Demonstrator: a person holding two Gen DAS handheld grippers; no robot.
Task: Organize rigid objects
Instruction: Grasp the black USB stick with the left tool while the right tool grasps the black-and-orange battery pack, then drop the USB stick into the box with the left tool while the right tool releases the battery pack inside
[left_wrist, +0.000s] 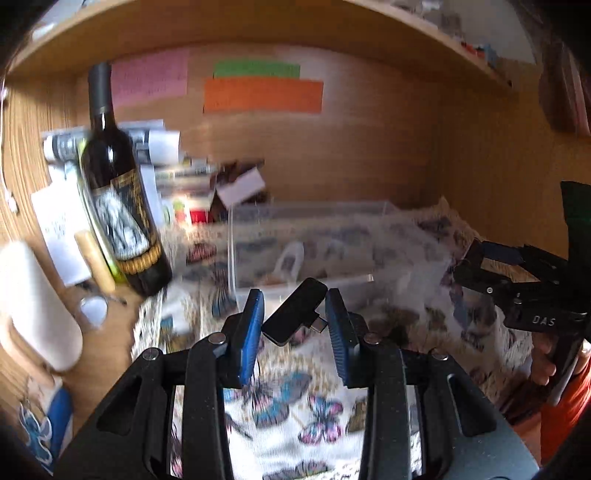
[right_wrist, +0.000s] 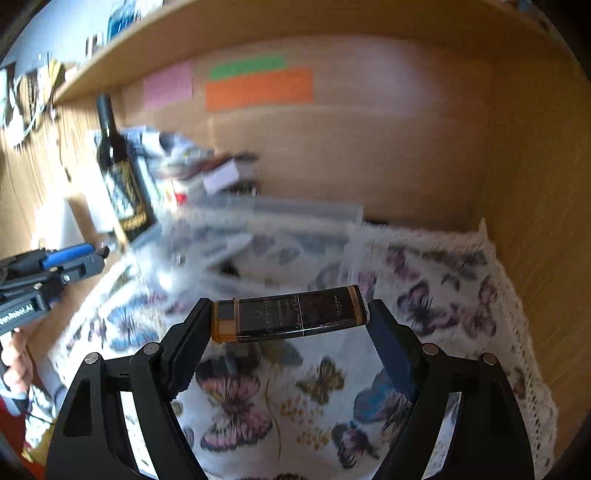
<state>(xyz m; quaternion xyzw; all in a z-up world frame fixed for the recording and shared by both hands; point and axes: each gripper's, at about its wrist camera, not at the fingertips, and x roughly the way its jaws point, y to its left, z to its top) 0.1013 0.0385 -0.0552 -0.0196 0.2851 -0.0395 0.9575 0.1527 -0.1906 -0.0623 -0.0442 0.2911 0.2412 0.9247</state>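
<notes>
My left gripper (left_wrist: 295, 314) is shut on a small black USB-C adapter (left_wrist: 293, 311), held crosswise between the blue pads above the butterfly cloth. My right gripper (right_wrist: 290, 315) is shut on a brown and black lighter (right_wrist: 291, 314) with gold lettering, gripped end to end above the cloth. A clear plastic box (left_wrist: 306, 240) stands just beyond the left gripper; it is blurred in the right wrist view (right_wrist: 266, 236). The right gripper shows at the right edge of the left wrist view (left_wrist: 476, 258), and the left gripper at the left edge of the right wrist view (right_wrist: 99, 253).
A dark wine bottle (left_wrist: 118, 192) stands at the left by stacked papers and boxes (left_wrist: 177, 173). A white bottle (left_wrist: 37, 306) lies near left. The butterfly cloth (right_wrist: 424, 295) covers the desk. A wooden back wall with coloured notes (left_wrist: 262, 96) and a shelf overhead close the space.
</notes>
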